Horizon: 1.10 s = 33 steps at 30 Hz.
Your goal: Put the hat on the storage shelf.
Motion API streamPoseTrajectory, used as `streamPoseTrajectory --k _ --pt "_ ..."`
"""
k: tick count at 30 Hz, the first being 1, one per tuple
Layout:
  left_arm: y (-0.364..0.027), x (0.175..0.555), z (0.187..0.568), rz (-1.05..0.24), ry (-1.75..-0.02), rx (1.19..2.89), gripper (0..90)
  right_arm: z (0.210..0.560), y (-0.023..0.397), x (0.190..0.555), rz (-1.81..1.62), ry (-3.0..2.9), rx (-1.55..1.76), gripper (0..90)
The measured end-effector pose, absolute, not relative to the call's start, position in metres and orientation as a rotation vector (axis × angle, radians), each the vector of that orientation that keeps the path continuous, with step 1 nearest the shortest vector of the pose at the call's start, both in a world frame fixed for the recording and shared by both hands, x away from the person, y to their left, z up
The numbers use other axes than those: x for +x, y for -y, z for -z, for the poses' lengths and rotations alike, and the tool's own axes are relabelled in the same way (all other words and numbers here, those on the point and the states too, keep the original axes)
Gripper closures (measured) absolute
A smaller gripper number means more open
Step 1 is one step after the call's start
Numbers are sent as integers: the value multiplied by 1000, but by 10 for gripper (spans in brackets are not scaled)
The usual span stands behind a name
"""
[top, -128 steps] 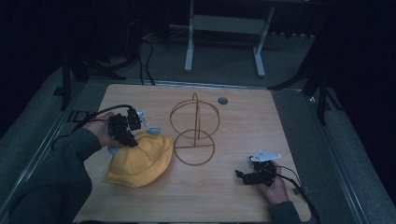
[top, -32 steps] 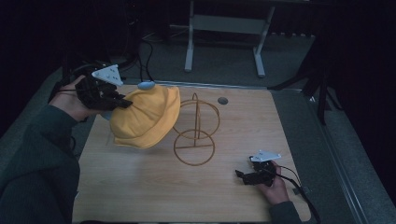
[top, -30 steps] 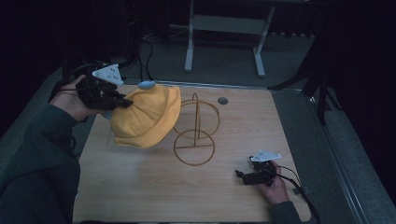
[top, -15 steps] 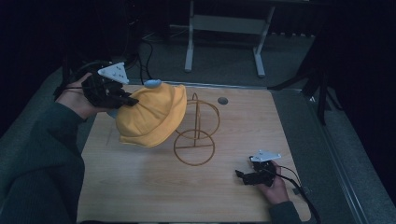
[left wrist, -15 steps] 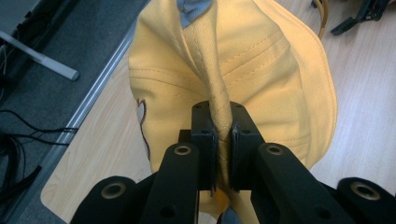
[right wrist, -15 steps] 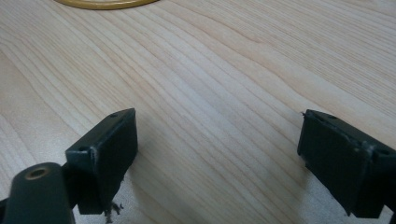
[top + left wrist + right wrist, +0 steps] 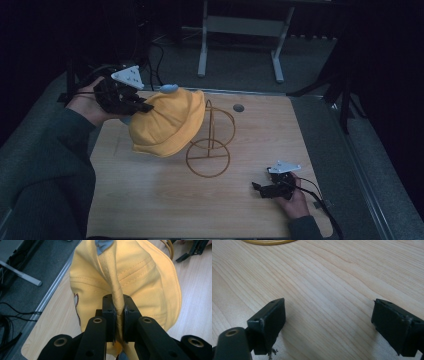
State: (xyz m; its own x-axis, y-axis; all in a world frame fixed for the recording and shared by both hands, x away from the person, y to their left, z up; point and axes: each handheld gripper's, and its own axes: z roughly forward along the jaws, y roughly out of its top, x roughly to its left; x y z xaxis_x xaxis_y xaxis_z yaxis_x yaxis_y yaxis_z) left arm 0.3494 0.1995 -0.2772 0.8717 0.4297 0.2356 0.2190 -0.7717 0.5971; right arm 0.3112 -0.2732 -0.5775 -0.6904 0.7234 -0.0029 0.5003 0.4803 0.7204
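left tool (image 7: 117, 312): clamped on yellow hat (image 7: 167, 125), lifted beside wire stand (image 7: 212, 142) | right tool (image 7: 328, 322): jaws apart, low over bench (image 7: 165, 200)

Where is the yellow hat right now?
In the high view the yellow hat hangs above the table's left half, pinched by the left gripper and brushing the wire stand on its right.

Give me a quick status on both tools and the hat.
Left tool shut on yellow hat, hat lifted off the table, beside the wire stand. Right tool open, empty, low over the table. Nothing blocking.
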Motion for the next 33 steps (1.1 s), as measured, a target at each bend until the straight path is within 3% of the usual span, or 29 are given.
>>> streamPoseTrajectory --k 33 --pt "-175 355 265 -491 -421 2417 836 578 273 311 -1029 -2424 1037 119"
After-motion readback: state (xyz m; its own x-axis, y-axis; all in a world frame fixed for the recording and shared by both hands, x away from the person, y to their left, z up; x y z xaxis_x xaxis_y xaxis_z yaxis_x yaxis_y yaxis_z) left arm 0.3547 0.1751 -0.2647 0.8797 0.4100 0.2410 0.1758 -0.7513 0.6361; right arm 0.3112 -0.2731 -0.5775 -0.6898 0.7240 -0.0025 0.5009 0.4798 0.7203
